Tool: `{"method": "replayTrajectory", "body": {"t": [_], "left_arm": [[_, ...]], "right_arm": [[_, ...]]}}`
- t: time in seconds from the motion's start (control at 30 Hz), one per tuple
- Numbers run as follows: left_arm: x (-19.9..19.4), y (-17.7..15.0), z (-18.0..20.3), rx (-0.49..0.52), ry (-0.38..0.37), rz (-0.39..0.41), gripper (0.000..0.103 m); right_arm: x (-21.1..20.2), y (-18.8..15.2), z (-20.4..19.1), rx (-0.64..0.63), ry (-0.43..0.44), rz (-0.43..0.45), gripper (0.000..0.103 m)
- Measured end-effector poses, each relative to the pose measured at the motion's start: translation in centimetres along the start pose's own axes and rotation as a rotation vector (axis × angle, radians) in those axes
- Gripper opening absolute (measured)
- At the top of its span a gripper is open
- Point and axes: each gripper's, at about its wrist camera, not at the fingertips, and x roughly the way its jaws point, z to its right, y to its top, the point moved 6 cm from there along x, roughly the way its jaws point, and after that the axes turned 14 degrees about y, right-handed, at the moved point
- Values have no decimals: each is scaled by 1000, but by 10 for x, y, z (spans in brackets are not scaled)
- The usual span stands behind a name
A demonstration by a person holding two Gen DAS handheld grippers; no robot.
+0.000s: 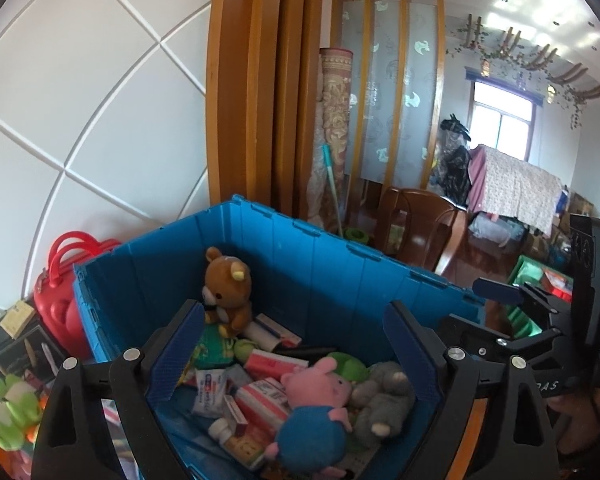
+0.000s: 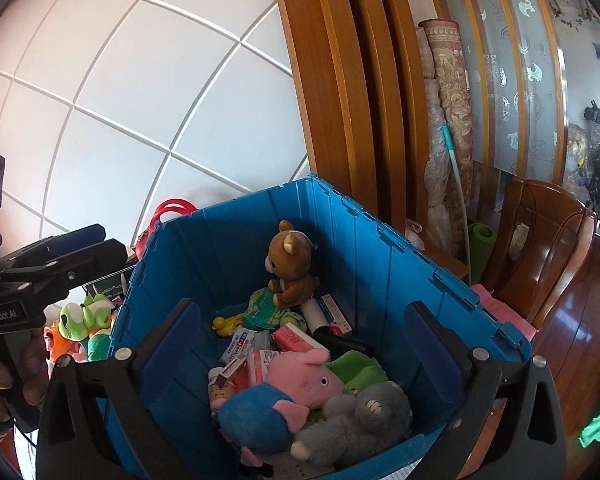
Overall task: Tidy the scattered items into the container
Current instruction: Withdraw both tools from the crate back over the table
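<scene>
A blue plastic crate (image 1: 340, 264) (image 2: 380, 248) stands in front of me. Inside lie a brown bear (image 1: 226, 290) (image 2: 290, 266), a pink pig plush in blue (image 1: 312, 412) (image 2: 284, 388), a grey plush (image 1: 384, 400) (image 2: 360, 420), and several medicine boxes (image 1: 260, 396) (image 2: 296, 338). My left gripper (image 1: 296, 348) is open and empty above the crate; it also shows in the right wrist view (image 2: 76, 246). My right gripper (image 2: 304, 344) is open and empty above the crate; it also shows in the left wrist view (image 1: 500, 292). A green frog plush (image 1: 8, 412) (image 2: 84, 320) lies outside, left of the crate.
A red case (image 1: 64, 288) stands left of the crate against the white tiled wall. Wooden slats (image 1: 260, 80) and rolled mats (image 2: 448, 120) stand behind. A wooden chair (image 1: 416, 224) (image 2: 540, 248) is to the right.
</scene>
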Motion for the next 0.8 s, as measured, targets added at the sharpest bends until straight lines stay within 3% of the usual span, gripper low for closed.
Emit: {"method": "replayTrajectory", "body": {"t": [0.43, 0.8], "left_arm": [[-33, -24, -34, -50, 71, -4, 91], [-84, -97, -129, -195, 266, -57, 91]], "right_arm": [[0, -6, -38, -45, 69, -9, 103], [35, -20, -132, -178, 237, -85, 103]]}}
